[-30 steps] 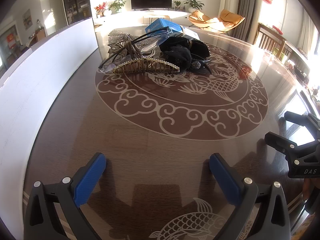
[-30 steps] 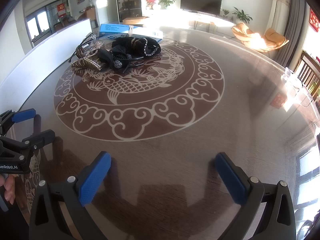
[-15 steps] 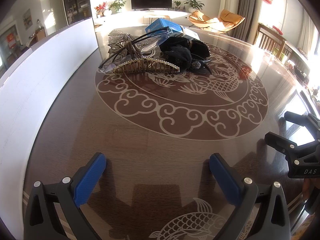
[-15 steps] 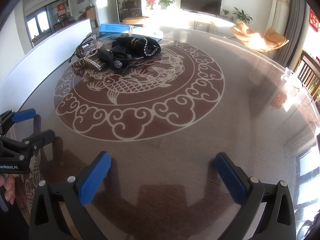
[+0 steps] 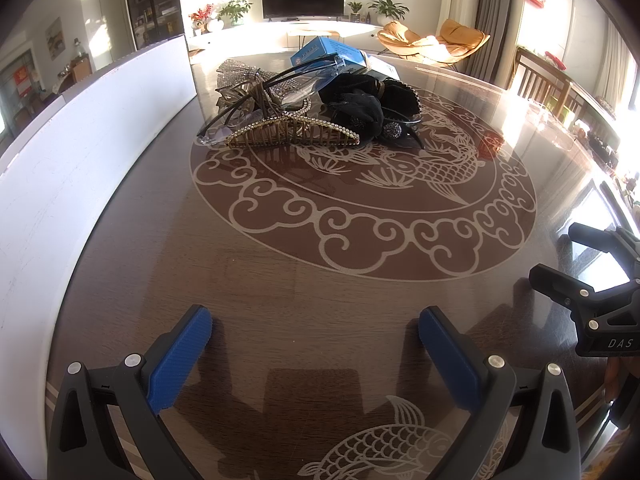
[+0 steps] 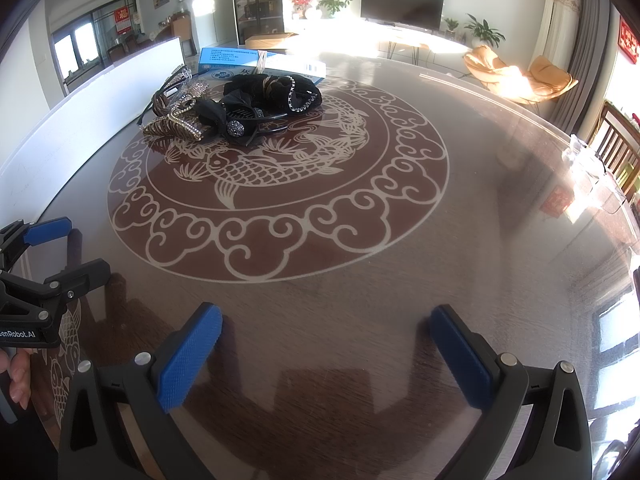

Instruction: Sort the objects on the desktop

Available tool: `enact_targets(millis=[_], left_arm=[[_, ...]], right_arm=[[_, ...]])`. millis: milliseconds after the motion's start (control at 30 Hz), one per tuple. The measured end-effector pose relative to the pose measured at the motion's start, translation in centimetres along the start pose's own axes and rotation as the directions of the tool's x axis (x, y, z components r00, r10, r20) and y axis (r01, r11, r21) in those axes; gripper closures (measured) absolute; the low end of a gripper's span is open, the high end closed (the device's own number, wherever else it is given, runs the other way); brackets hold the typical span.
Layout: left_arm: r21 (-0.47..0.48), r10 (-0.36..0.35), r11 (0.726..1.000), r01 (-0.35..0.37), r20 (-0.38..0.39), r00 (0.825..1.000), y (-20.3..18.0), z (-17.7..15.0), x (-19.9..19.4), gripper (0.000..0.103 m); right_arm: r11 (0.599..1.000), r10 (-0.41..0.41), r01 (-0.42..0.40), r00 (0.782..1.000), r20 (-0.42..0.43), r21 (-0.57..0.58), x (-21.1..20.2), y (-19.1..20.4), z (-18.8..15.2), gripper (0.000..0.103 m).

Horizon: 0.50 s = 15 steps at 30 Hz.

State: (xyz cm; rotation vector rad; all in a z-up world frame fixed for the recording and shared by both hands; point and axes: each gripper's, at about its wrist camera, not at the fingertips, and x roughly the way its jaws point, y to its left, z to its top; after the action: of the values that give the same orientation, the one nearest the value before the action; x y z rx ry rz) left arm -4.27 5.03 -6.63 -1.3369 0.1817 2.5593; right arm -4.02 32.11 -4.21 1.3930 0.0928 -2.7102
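Observation:
A pile of small objects lies at the far side of the round table: a gold rhinestone hair claw, clear glasses, a black bow hair clip, a black beaded headband and a blue box. My left gripper is open and empty, low over the near table edge; it also shows in the right wrist view. My right gripper is open and empty to its right; it also shows in the left wrist view.
A white board stands along the table's left side. The glossy brown table carries a round fish pattern. Chairs stand at the far right. A clear item lies at the right edge.

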Motion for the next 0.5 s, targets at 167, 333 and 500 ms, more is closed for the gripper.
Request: enact_targets(millis=[167, 333, 500], left_arm=[[0.000, -0.001, 1.000, 0.001, 0.000, 1.000, 0.02, -0.02, -0.05, 0.000], [0.000, 0.000, 1.000, 0.000, 0.000, 1.000, -0.02, 0.02, 0.10, 0.000], [0.001, 0.000, 1.000, 0.000, 0.000, 1.000, 0.01, 0.02, 0.11, 0.000]], right_arm=[[1.000, 0.000, 0.000, 1.000, 0.000, 0.000, 0.00, 0.00, 0.00, 0.000], [1.000, 0.000, 0.000, 1.000, 0.000, 0.000, 0.00, 0.01, 0.01, 0.000], [1.000, 0.000, 0.000, 1.000, 0.000, 0.000, 0.00, 0.01, 0.00, 0.000]])
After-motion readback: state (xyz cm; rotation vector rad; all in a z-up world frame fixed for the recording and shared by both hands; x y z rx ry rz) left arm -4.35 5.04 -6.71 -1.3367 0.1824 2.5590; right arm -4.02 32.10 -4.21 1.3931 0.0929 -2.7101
